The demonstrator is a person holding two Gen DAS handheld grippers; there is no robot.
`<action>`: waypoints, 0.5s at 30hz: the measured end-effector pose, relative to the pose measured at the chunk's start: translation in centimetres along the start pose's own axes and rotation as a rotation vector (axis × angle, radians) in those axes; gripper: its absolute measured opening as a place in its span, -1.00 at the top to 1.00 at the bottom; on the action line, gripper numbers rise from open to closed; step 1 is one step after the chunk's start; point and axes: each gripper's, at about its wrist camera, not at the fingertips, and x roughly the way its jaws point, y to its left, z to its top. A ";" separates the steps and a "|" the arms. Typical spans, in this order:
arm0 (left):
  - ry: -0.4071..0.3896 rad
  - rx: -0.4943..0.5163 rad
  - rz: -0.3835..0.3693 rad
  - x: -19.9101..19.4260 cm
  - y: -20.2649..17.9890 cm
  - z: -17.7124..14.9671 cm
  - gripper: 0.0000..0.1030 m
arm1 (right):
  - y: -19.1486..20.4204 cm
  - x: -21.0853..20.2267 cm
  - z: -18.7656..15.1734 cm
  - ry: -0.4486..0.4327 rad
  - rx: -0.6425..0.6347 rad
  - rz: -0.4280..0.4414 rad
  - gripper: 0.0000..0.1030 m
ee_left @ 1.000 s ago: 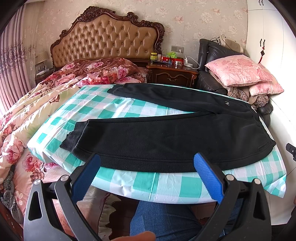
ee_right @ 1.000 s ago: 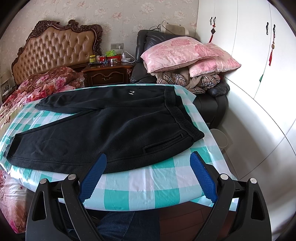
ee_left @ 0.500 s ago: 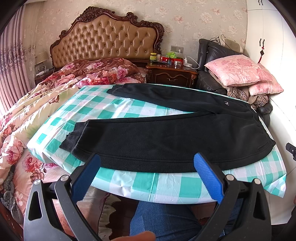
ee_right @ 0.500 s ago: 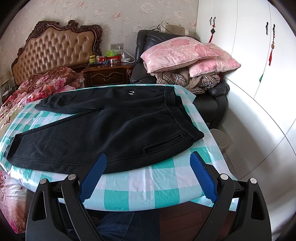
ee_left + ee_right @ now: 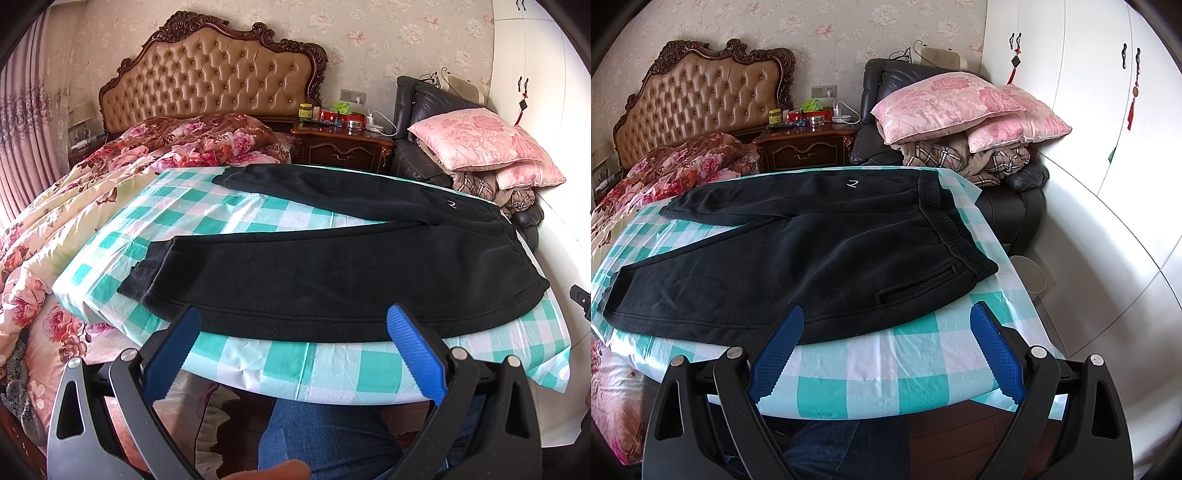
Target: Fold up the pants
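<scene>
Black pants (image 5: 332, 273) (image 5: 798, 254) lie flat on a table with a teal and white checked cloth (image 5: 207, 218) (image 5: 871, 362). The legs spread apart toward the left, and the waistband (image 5: 945, 221) sits at the right. My left gripper (image 5: 293, 317) hovers at the near table edge, over the near leg's hem line, open and holding nothing. My right gripper (image 5: 886, 315) also hangs open at the near edge, close to the hip pocket (image 5: 916, 286), with nothing between its blue pads.
A bed with a floral quilt (image 5: 74, 206) and a tufted headboard (image 5: 210, 77) lies to the left. Behind stand a nightstand (image 5: 343, 147) and a black armchair stacked with pink pillows (image 5: 960, 107). White wardrobes (image 5: 1089, 110) line the right. A person's jeans-clad leg (image 5: 325, 439) is below.
</scene>
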 end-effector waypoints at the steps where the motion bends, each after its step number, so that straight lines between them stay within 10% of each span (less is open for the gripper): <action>1: 0.000 0.000 0.000 0.0 0.0 -0.1 -0.96 | 0.0 0.0 0.0 0.000 0.000 0.000 -0.72; 15: 0.005 -0.001 -0.001 0.3 0.0 -0.5 -0.96 | -0.3 0.4 -0.5 0.006 -0.001 -0.001 -0.72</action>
